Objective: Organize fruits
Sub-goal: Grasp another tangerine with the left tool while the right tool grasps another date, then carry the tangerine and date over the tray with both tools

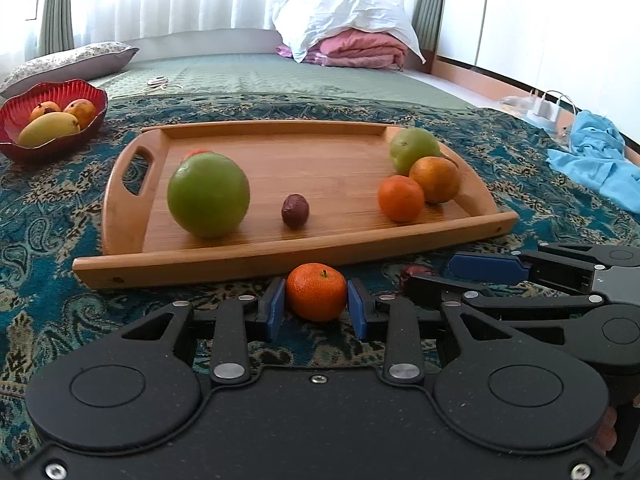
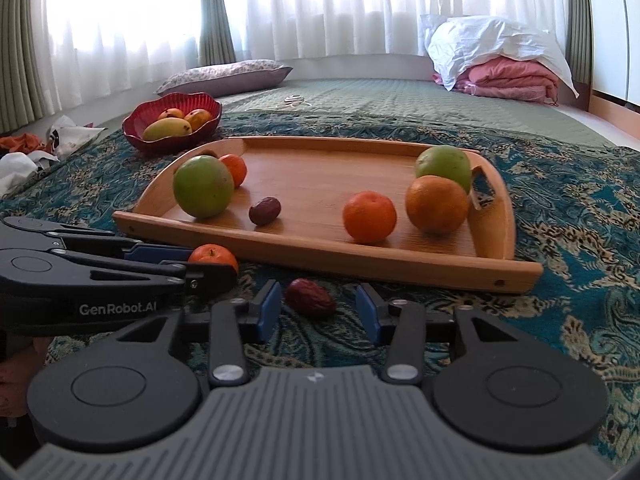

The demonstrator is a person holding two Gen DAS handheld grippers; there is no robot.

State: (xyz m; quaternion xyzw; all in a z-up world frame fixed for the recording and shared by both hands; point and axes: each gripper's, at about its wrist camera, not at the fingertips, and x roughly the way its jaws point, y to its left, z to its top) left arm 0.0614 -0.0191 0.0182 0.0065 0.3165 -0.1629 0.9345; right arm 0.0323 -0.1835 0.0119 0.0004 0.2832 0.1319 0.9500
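Note:
My left gripper [image 1: 316,305] is shut on a small tangerine [image 1: 316,292] that rests on the patterned cloth just in front of the wooden tray [image 1: 280,256]. My right gripper [image 2: 318,307] is open around a dark red date [image 2: 310,298] lying on the cloth; its pads do not touch it. The tray holds two green apples [image 1: 208,194], [image 1: 414,148], two oranges [image 1: 401,198], [image 1: 435,179], a date [image 1: 295,210] and a partly hidden tangerine [image 2: 234,168]. In the right wrist view the left gripper [image 2: 208,266] shows at left with the tangerine [image 2: 212,256].
A red bowl [image 1: 24,148] with a mango and other fruit stands at the far left beyond the tray. A blue cloth [image 1: 600,160] lies at right. Pillows and folded bedding [image 1: 352,36] lie at the back. A charger cable [image 1: 160,84] lies on the green mat.

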